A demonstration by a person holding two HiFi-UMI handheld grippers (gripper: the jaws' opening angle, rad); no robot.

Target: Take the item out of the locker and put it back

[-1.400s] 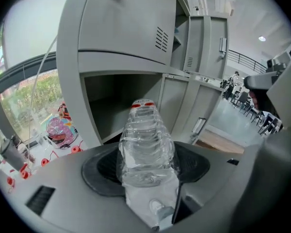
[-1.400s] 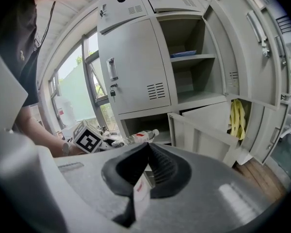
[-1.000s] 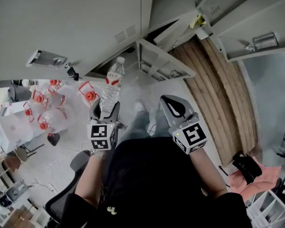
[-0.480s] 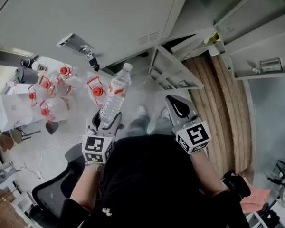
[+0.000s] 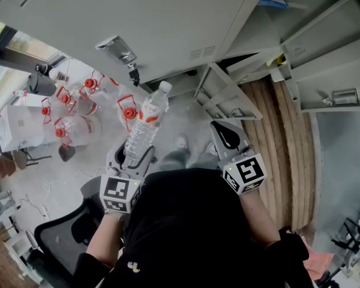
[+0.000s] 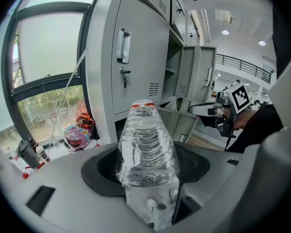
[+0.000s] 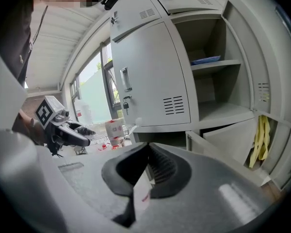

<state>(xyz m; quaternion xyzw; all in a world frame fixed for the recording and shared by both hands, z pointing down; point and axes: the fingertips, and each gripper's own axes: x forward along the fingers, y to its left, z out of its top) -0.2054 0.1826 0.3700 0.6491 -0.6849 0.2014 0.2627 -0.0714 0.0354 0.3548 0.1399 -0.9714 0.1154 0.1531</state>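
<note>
My left gripper [image 5: 131, 153] is shut on the lower body of a clear plastic water bottle [image 5: 145, 123] with a red label and white cap. It holds the bottle tilted up toward the grey lockers [image 5: 168, 23]. In the left gripper view the bottle [image 6: 146, 147] fills the space between the jaws, cap pointing at a closed locker door [image 6: 136, 62]. My right gripper [image 5: 227, 138] hovers to the right, jaws together and nothing held. The right gripper view faces an open locker compartment [image 7: 211, 89], with the bottle [image 7: 115, 129] off to the left.
A blue flat item [image 7: 206, 59] lies on the open locker's upper shelf. A low locker door [image 5: 219, 92] stands open, and something yellow [image 7: 260, 135] hangs inside the lower compartment. Large water jugs with red caps [image 5: 72, 131] sit on the floor at left, near a black office chair [image 5: 63, 239].
My left gripper has risen with the bottle, which now reaches closer to the lockers. The head view has tilted up toward the lockers. The right gripper has shifted only slightly.
</note>
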